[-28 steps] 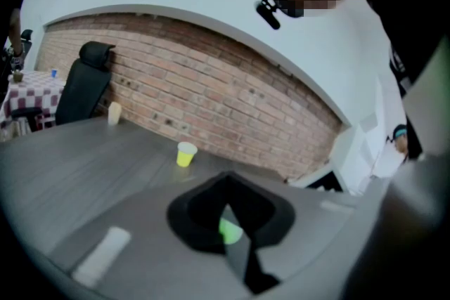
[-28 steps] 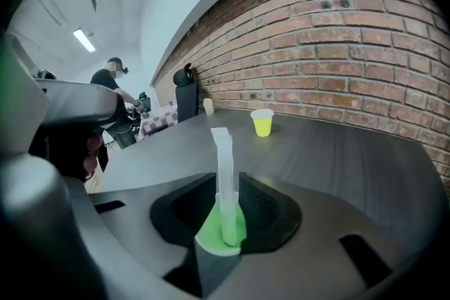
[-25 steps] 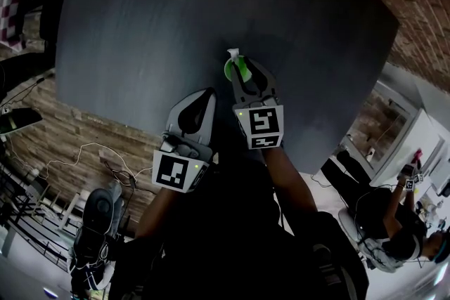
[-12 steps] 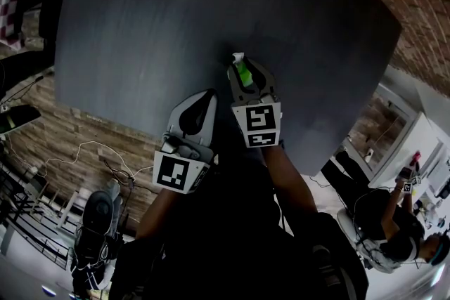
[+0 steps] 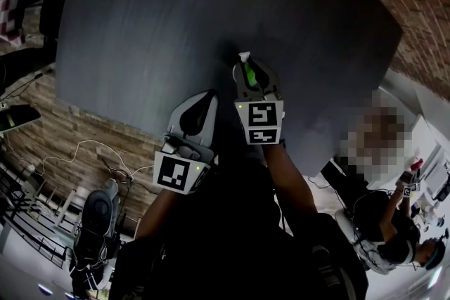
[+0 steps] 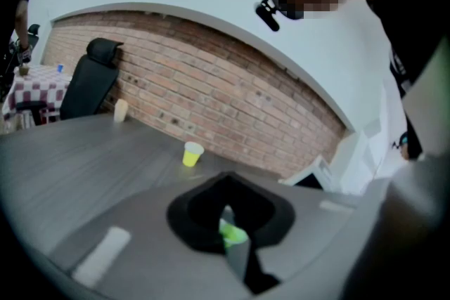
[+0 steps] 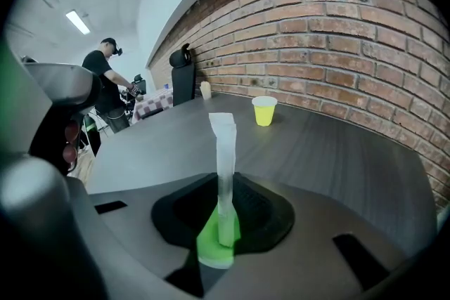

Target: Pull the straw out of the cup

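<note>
Right tool (image 5: pixel 250 74) is clamped on the straw (image 7: pixel 225 165), which runs lengthwise between its jaws with its tip toward the frame's top. The green patch at its foot looks like the cup (image 7: pixel 211 251), so a pull should follow that axis. Left tool (image 5: pixel 205 96), with its jaws together, sits lower left over the counter (image 5: pixel 140 24), clear of the straw.

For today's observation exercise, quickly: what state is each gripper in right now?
Left gripper: jaws together; something green shows between them, but whether it is gripped cannot be told.
Right gripper: closed on the upright straw.
</note>
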`<state>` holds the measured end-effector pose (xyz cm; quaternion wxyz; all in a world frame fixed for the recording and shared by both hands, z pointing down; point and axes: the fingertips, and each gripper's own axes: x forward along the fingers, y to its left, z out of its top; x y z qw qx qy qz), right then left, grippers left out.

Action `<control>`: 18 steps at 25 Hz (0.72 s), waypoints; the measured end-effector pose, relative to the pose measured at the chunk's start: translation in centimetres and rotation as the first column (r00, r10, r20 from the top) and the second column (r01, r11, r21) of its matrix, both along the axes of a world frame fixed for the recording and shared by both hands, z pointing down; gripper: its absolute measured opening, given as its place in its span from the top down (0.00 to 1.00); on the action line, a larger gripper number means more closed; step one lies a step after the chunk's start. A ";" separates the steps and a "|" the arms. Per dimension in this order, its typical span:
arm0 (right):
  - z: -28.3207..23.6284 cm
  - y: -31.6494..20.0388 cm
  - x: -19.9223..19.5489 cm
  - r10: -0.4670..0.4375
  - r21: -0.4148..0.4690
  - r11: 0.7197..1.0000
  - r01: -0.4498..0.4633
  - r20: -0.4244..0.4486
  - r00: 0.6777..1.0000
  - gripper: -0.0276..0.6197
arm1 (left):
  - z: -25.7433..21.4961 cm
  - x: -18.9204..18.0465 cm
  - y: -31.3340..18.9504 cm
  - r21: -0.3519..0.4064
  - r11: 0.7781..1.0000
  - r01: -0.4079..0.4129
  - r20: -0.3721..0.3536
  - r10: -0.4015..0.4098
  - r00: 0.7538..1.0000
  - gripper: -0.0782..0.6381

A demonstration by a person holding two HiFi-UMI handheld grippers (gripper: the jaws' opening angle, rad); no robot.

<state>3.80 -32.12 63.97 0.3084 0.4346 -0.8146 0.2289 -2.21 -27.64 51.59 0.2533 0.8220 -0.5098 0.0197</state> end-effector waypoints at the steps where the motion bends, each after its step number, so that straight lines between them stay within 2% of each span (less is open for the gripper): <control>1: 0.0 -0.1 0.0 0.003 0.001 1.000 -0.003 -0.003 1.000 0.86 | 0.0 -0.2 0.1 0.000 1.000 0.002 -0.001 -0.002 1.000 0.89; 18: -0.3 -0.5 -1.2 0.041 0.017 0.999 -0.041 -0.019 0.999 0.89 | 0.2 -3.7 1.2 -0.017 1.000 0.018 0.001 -0.018 1.000 0.88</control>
